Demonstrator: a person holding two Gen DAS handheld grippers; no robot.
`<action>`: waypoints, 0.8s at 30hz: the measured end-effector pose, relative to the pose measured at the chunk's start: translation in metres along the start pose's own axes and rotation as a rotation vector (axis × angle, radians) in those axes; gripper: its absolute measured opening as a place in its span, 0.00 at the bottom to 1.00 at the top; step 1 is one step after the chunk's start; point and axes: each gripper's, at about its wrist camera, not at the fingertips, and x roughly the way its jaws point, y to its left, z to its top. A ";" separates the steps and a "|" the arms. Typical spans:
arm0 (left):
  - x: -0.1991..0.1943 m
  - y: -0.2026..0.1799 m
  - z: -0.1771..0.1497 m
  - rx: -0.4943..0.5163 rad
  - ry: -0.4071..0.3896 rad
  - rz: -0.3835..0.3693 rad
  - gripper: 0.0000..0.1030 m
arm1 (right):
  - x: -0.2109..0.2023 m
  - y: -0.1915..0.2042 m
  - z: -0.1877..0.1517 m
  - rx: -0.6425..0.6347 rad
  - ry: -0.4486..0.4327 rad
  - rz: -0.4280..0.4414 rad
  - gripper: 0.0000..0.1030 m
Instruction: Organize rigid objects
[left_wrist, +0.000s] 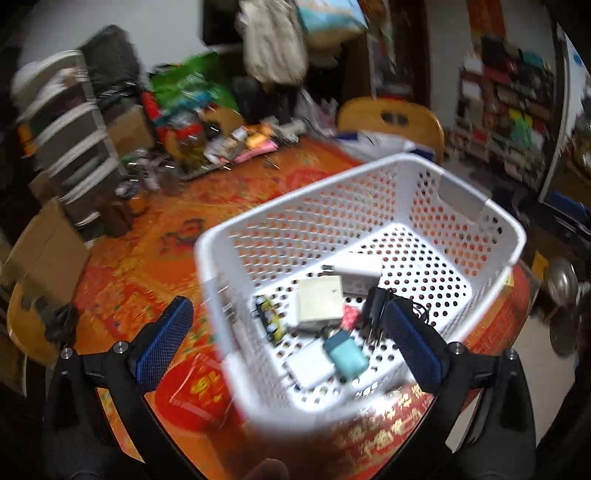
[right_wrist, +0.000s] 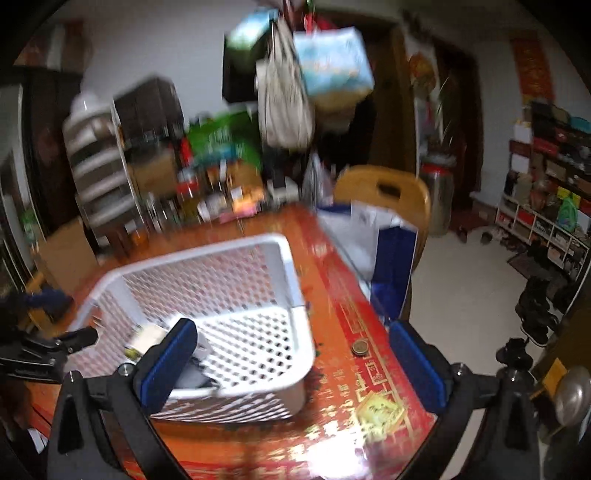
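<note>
Left tool (left_wrist: 288, 339): jaws spread wide, holding nothing; it hangs over the near rim of the basket, one blue pad outside the basket wall, the other over its floor.
Right tool (right_wrist: 291, 363): jaws spread wide, holding nothing; it sits above the basket's right near corner, left pad over the basket, right pad over the bare desk.
Basket (left_wrist: 461, 206): white, perforated, standing on the desk; both views are blurred.
Basket contents: a cream box (left_wrist: 319, 302) lies near the middle, a white block (left_wrist: 360, 267) just behind it, a black charger (left_wrist: 375, 308) with cord to its right, a teal case (left_wrist: 345, 356) in front, a white slab (left_wrist: 308, 367) touching the teal case, a yellow-black item (left_wrist: 269, 317) to the left, and something pink (left_wrist: 351, 315) between box and charger.
Desk (left_wrist: 140, 258): covered by a red-orange patterned cloth; clutter is heaped at its far edge, too blurred to name.
Coin (right_wrist: 360, 348): small round disc on the desk, right of the basket, apart from it.
Chair (right_wrist: 384, 188): wooden, at the far side of the desk, with a blue-white bag (right_wrist: 384, 258) beside it.
Left tool from the right view: only a dark piece of it shows at the left edge.
</note>
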 end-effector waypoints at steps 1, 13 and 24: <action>-0.018 0.005 -0.009 -0.020 -0.029 0.024 1.00 | -0.017 0.008 -0.005 -0.005 -0.029 -0.008 1.00; -0.175 0.014 -0.094 -0.129 -0.244 0.083 1.00 | -0.154 0.112 -0.060 -0.222 -0.119 0.091 1.00; -0.123 0.009 -0.095 -0.149 -0.156 0.110 1.00 | -0.120 0.099 -0.060 -0.186 -0.016 0.065 1.00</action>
